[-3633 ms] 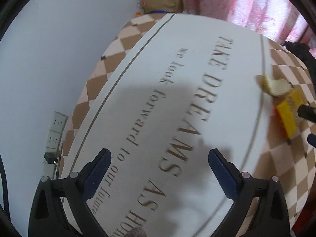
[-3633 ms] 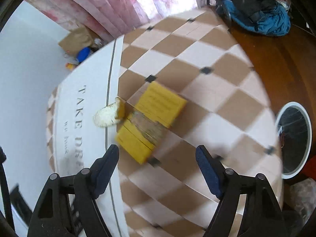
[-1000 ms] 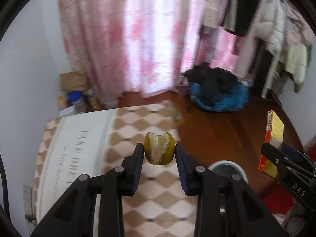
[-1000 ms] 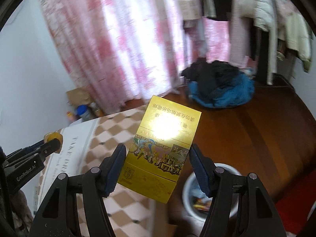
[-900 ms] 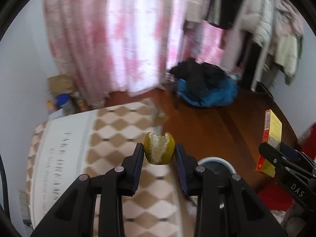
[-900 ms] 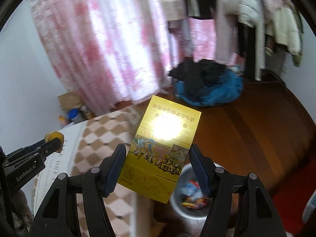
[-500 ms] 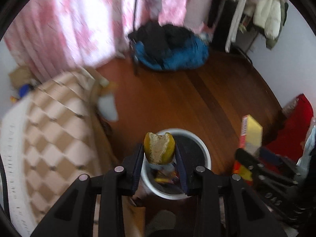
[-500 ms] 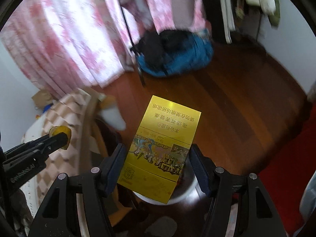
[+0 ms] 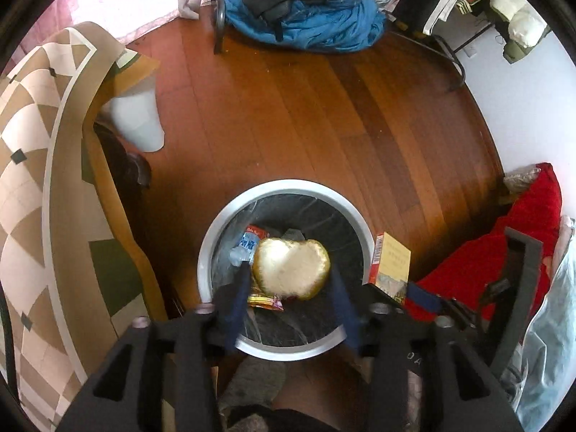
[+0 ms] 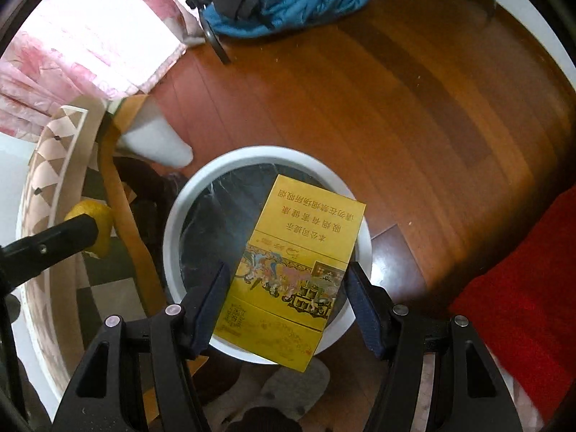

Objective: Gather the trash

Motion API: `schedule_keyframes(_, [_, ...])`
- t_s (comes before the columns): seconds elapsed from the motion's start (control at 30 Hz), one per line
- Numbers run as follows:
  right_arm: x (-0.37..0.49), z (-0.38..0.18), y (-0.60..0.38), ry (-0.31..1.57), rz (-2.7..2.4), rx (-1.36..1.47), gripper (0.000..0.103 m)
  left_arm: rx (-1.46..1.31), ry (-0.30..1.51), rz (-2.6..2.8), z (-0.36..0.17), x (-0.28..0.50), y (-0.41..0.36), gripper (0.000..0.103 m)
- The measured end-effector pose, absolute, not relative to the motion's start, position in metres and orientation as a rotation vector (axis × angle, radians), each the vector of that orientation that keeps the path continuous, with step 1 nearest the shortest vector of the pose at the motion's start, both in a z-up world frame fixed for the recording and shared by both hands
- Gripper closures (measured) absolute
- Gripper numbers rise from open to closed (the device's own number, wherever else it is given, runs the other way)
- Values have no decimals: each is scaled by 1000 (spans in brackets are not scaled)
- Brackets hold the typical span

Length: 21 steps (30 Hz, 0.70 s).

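Observation:
A round white-rimmed trash bin [image 9: 354, 216] with a black liner stands on the wood floor, with a bottle [image 9: 244, 248] and wrappers inside. My left gripper [image 9: 289, 288] is directly above it, jaws spread wider than the yellow fruit peel [image 9: 291, 268] between them; the peel looks loose over the bin. My right gripper [image 10: 288, 288] is shut on a yellow cigarette box [image 10: 291, 270], held over the bin [image 10: 259, 153]. The box also shows in the left wrist view [image 9: 390, 266], and the peel in the right wrist view [image 10: 94, 225].
A table with a checkered cloth [image 9: 25, 165] stands left of the bin. A blue and black pile of clothes [image 9: 306, 10] lies on the floor beyond. A red cloth [image 9: 522, 237] is at the right. Grey slippers [image 10: 288, 388] sit below the bin.
Both grippers have swung from the table down over the bin. The left jaws have spread apart around the peel. The right gripper still grips the box.

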State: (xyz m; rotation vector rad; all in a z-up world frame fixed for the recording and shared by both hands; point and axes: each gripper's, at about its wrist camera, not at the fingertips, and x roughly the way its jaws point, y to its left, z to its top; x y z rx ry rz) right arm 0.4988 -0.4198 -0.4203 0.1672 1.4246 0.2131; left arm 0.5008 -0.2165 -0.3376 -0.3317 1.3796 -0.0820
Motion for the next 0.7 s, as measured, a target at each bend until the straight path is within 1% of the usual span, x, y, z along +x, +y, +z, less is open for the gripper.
schedule_keyframes(0.03, [501,-425,-421,1436,212,174,35,-328,1377,-71,-336,502,-216,29])
schedule_keyframes(0.07, [503,-428,-421,1443,215,179,34,-330,1375,-65,-335,503,-214,12])
schedule_keyframes(0.1, [504,-429,-420,1450,218,185,33,-328,1373,-50,-333,502,-213,9])
schedule_keyframes(0.13, [505,-429,-419,1454,216,187,24,-317,1373,-36,-332,501,-211,9])
schedule_keyframes(0.17, [506,-428,-419,1453,214,191,7,-299,1376,-16,-329,499,-210,8])
schedule_keyframes(0.2, [507,-426,-419,1447,222,205,1,-287,1375,3,-327,495,-207,5])
schedule_keyframes(0.27, [507,-419,-417,1437,234,225,0,-274,1367,31,-325,493,-202,2])
schedule_keyframes(0.47, [492,-387,-410,1440,180,134,0,-184,1322,108,-299,463,-196,2])
schedule_keyframes(0.7, [445,-341,-409,1457,142,29,0,-129,1297,132,-262,422,-197,2])
